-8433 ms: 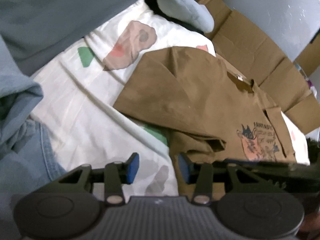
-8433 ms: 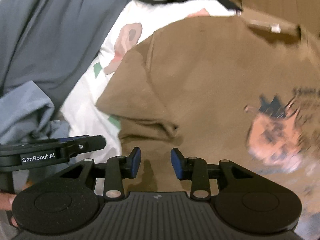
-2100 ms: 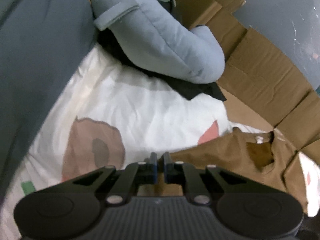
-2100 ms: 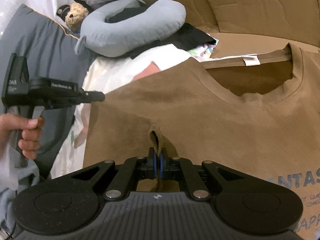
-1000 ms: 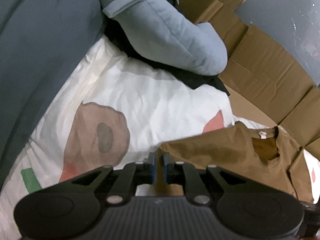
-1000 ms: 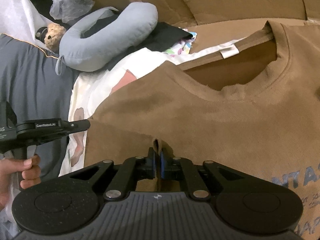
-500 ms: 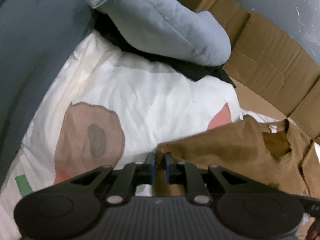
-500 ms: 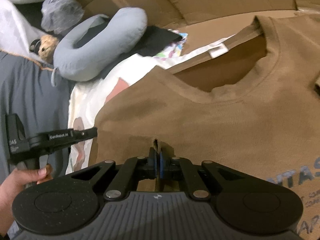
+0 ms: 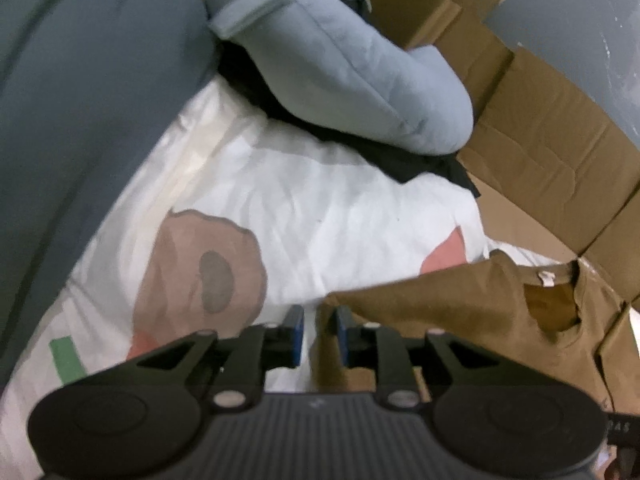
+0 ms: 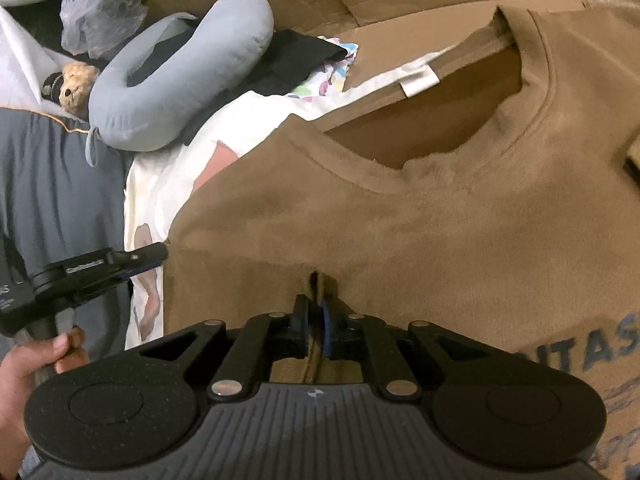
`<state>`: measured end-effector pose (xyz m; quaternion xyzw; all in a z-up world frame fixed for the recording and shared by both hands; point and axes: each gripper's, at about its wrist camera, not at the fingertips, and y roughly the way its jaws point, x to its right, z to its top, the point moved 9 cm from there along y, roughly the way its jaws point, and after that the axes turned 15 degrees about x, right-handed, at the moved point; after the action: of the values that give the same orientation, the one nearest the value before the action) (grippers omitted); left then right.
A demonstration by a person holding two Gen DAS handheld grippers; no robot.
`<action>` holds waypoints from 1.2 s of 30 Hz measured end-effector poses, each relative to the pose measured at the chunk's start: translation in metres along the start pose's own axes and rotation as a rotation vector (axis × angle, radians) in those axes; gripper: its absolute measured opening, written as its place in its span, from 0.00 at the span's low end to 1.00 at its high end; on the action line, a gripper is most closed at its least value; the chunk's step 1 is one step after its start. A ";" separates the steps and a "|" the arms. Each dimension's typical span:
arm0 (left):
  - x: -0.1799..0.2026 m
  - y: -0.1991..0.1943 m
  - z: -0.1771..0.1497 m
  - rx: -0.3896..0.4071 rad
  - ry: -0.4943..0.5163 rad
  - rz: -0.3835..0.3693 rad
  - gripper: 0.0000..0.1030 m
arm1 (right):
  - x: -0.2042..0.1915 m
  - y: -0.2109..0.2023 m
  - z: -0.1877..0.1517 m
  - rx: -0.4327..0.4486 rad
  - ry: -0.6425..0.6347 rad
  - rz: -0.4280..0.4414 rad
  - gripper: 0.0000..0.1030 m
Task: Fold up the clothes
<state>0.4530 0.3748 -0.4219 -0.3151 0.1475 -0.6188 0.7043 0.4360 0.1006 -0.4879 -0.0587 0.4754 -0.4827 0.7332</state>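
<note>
The brown T-shirt (image 10: pixel 400 220) lies spread on a white printed sheet (image 9: pixel 320 208), neck hole away from me, its left side folded in along a straight edge. My right gripper (image 10: pixel 315 332) has a small upright pinch of that fabric between its pads, and its jaws are opening. In the left wrist view the shirt's folded corner (image 9: pixel 460 312) reaches the left gripper (image 9: pixel 319 332). Those jaws are opening too; a gap shows and the pads do not press the cloth. A hand (image 10: pixel 36 364) holds the left gripper at the shirt's left edge.
A light blue neck pillow (image 9: pixel 340 72) and black cloth (image 10: pixel 292 60) lie beyond the shirt. Cardboard (image 9: pixel 540 128) lines the far side. Grey-blue fabric (image 9: pixel 80 100) covers the left. A small teddy bear (image 10: pixel 74 84) and a plastic bag (image 10: pixel 100 20) sit at the far left.
The left jaws, shut on the shirt corner a second ago, have parted and show a gap. The right jaws have eased slightly around the pinched fold. Neither hand has shifted much.
</note>
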 end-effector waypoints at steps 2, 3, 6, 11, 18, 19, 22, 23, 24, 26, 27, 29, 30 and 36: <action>0.000 -0.012 0.004 0.001 0.007 -0.010 0.18 | -0.003 -0.004 0.004 -0.017 -0.038 0.001 0.07; 0.001 -0.018 0.006 0.000 0.010 -0.016 0.19 | -0.004 -0.005 0.005 -0.026 -0.057 0.001 0.07; 0.003 -0.039 0.007 -0.005 0.009 -0.026 0.20 | -0.015 -0.016 0.012 -0.043 -0.124 0.013 0.11; 0.004 -0.080 0.001 0.002 0.007 -0.040 0.27 | -0.033 -0.045 0.015 -0.051 -0.173 0.061 0.30; 0.005 -0.124 -0.053 -0.044 0.067 -0.040 0.29 | -0.039 -0.081 -0.021 -0.118 -0.208 0.106 0.30; 0.005 -0.127 -0.061 -0.052 0.071 -0.044 0.29 | -0.038 -0.083 -0.027 -0.121 -0.209 0.110 0.30; 0.008 -0.134 -0.083 -0.057 0.074 -0.059 0.29 | -0.034 -0.089 -0.044 -0.131 -0.213 0.122 0.30; 0.009 -0.136 -0.089 -0.052 0.079 -0.062 0.30 | -0.033 -0.089 -0.049 -0.133 -0.203 0.126 0.30; 0.010 -0.137 -0.094 -0.048 0.084 -0.064 0.30 | -0.031 -0.089 -0.055 -0.134 -0.194 0.130 0.30; 0.013 -0.138 -0.104 -0.049 0.099 -0.077 0.30 | -0.030 -0.087 -0.066 -0.140 -0.177 0.141 0.30; 0.014 -0.139 -0.109 -0.051 0.101 -0.083 0.30 | -0.031 -0.086 -0.071 -0.143 -0.168 0.145 0.30; 0.015 -0.141 -0.116 -0.048 0.087 -0.089 0.32 | -0.033 -0.084 -0.081 -0.157 -0.175 0.151 0.30; 0.015 -0.141 -0.120 -0.046 0.088 -0.093 0.33 | -0.034 -0.082 -0.085 -0.161 -0.188 0.149 0.30; 0.011 -0.137 -0.139 -0.047 0.083 -0.086 0.38 | -0.038 -0.071 -0.104 -0.183 -0.165 0.141 0.30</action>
<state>0.2648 0.3226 -0.4393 -0.3116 0.1774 -0.6576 0.6626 0.3082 0.1314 -0.4815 -0.1314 0.4583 -0.3783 0.7935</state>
